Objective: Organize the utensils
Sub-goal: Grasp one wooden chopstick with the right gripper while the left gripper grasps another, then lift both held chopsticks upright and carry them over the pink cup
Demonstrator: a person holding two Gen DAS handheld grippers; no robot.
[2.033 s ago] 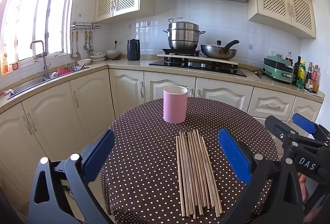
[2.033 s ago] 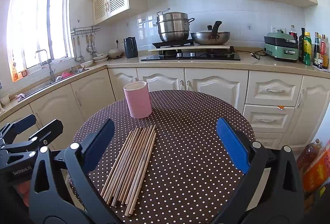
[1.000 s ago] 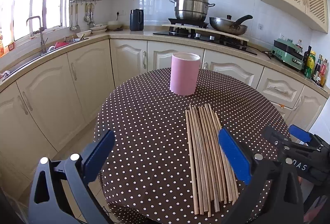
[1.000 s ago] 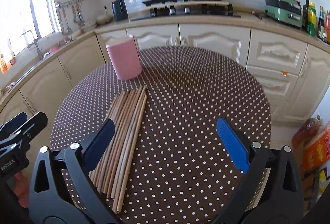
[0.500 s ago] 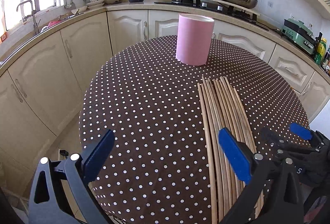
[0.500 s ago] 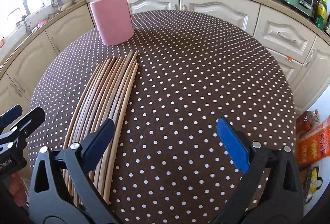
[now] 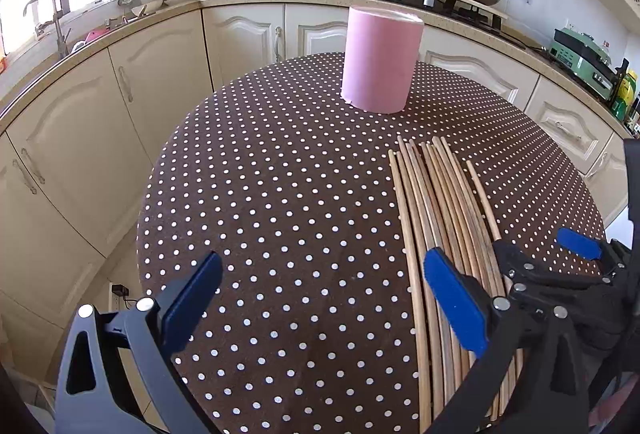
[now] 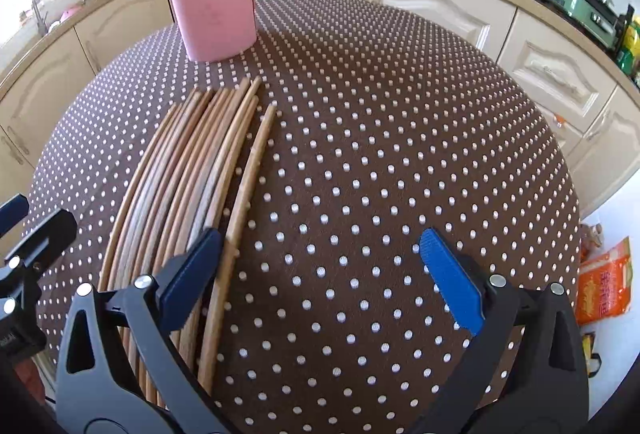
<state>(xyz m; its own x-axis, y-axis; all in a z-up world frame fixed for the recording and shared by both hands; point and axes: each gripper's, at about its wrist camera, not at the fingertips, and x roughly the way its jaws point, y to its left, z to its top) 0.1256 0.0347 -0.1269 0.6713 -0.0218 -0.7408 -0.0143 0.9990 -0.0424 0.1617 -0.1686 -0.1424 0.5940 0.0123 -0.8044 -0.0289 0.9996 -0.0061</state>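
While both claws hang wide and empty over the dotted table (image 7: 280,194), we see the chopsticks (image 8: 188,174) lying bundled under the right claw (image 8: 320,270)'s left finger, one stick split off just beside it. The left claw (image 7: 320,298) hovers left of them. A loose pinch could scatter the round sticks. The pink holder (image 7: 380,62) ahead hides its contents.

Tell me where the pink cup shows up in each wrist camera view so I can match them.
Left wrist: pink cup stands upper centre, beyond the chopsticks' far tips.
Right wrist: pink cup sits upper left, again past the chopsticks.
Shared landmark: the green appliance on the counter, far right.
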